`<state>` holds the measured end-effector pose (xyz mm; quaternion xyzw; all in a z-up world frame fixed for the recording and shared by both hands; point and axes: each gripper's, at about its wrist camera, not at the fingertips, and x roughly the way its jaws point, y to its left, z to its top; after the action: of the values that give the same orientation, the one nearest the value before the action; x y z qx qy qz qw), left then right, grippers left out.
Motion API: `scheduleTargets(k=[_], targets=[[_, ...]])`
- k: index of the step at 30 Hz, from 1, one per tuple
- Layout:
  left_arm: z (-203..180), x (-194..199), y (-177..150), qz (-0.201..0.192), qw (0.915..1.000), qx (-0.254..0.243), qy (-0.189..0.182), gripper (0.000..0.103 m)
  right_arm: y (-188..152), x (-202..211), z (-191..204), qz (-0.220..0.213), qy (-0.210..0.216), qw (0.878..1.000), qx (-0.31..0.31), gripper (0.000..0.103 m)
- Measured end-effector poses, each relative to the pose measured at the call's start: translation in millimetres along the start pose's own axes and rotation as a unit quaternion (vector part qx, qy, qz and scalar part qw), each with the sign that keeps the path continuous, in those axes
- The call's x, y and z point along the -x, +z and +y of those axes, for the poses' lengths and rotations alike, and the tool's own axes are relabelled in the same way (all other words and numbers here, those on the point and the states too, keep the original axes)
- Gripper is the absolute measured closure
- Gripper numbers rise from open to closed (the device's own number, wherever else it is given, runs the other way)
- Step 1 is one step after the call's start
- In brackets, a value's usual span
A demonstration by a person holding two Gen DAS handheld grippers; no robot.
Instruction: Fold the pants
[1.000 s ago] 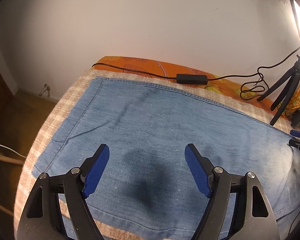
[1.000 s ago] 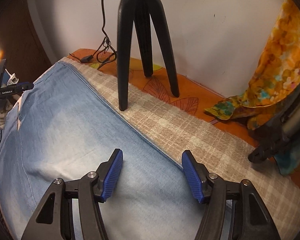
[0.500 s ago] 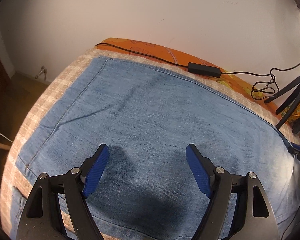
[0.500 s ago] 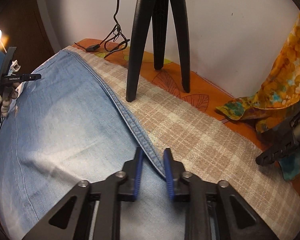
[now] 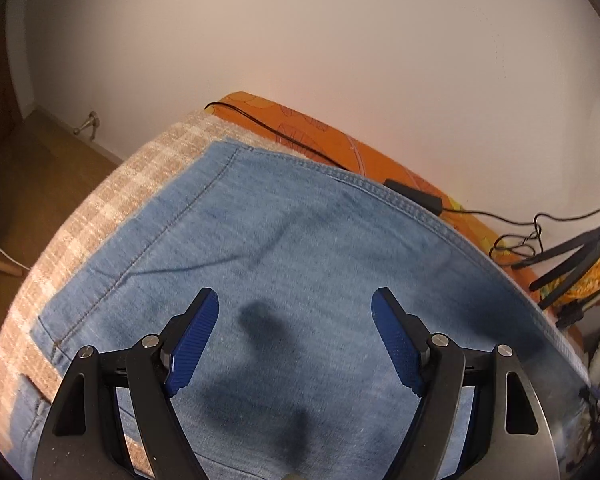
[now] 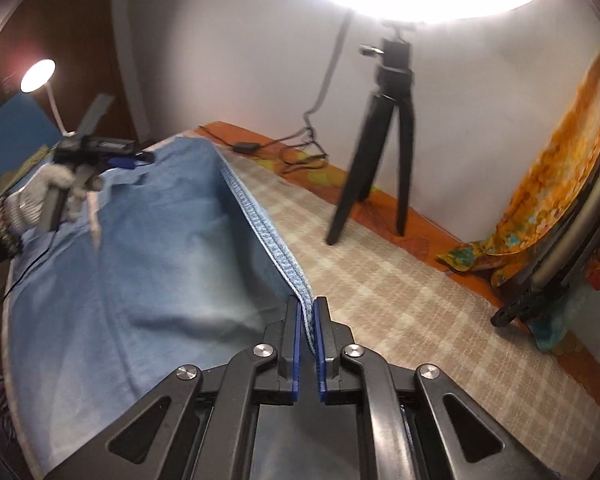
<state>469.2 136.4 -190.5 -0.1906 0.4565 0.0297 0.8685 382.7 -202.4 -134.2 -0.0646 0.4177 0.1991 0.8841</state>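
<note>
The right gripper point(image 6: 308, 312) pinches the stitched edge of the blue denim pants point(image 6: 140, 264), lifting it off the checked blanket point(image 6: 400, 300). The left gripper point(image 5: 296, 312) hovers spread over the flat denim, gripping nothing.

Open checked blanket point(image 6: 400, 292) is left right of the jeans point(image 6: 140, 264); a tripod point(image 6: 384, 144) and cable point(image 5: 284, 136) line the wall.

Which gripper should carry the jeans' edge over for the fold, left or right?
Right. The right gripper is clamped on the jeans' seamed edge and lifting it; the left gripper hovers open above flat denim.
</note>
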Motion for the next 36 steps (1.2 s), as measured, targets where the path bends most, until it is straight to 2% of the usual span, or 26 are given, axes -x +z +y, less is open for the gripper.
scheduleTargets(k=[4, 9, 13, 17, 21, 26, 29, 33, 35, 36], targets=[[-1, 4, 14, -0.008, 0.9995, 0.028, -0.011, 0.024, -15, 24, 27, -0.007, 0.018, 1.000, 0.022, 0.100], [3, 13, 27, -0.023, 0.9975, 0.060, -0.030, 0.024, -39, 27, 53, 0.015, 0.038, 0.998, 0.041, 0.100], [-2, 11, 33, -0.019, 0.9975, 0.062, -0.029, 0.024, -58, 22, 68, 0.035, 0.060, 0.996, 0.048, 0.100], [-20, -5, 36, 0.009, 0.9983, 0.048, -0.033, 0.024, -72, 18, 86, 0.051, 0.067, 0.994, 0.070, 0.100], [-49, -27, 31, 0.045, 0.9989, 0.010, 0.002, 0.024, -74, 17, 89, 0.051, 0.068, 0.994, 0.071, 0.100], [-78, -51, 18, 0.066, 0.9959, -0.029, 0.055, 0.024, -73, 17, 86, 0.048, 0.069, 0.994, 0.072, 0.100], [-75, -55, 12, 0.063, 0.9951, -0.009, 0.076, 0.024, -74, 15, 87, 0.048, 0.068, 0.994, 0.073, 0.100], [-63, -51, 8, 0.041, 0.9960, 0.031, 0.073, 0.030, -74, 14, 87, 0.043, 0.064, 0.994, 0.076, 0.100], [-61, -48, 6, 0.033, 0.9965, 0.031, 0.071, 0.050, -74, 15, 86, 0.039, 0.062, 0.995, 0.073, 0.100], [-60, -47, 5, 0.029, 0.9966, 0.029, 0.071, 0.055, -73, 15, 85, 0.037, 0.060, 0.995, 0.071, 0.100]])
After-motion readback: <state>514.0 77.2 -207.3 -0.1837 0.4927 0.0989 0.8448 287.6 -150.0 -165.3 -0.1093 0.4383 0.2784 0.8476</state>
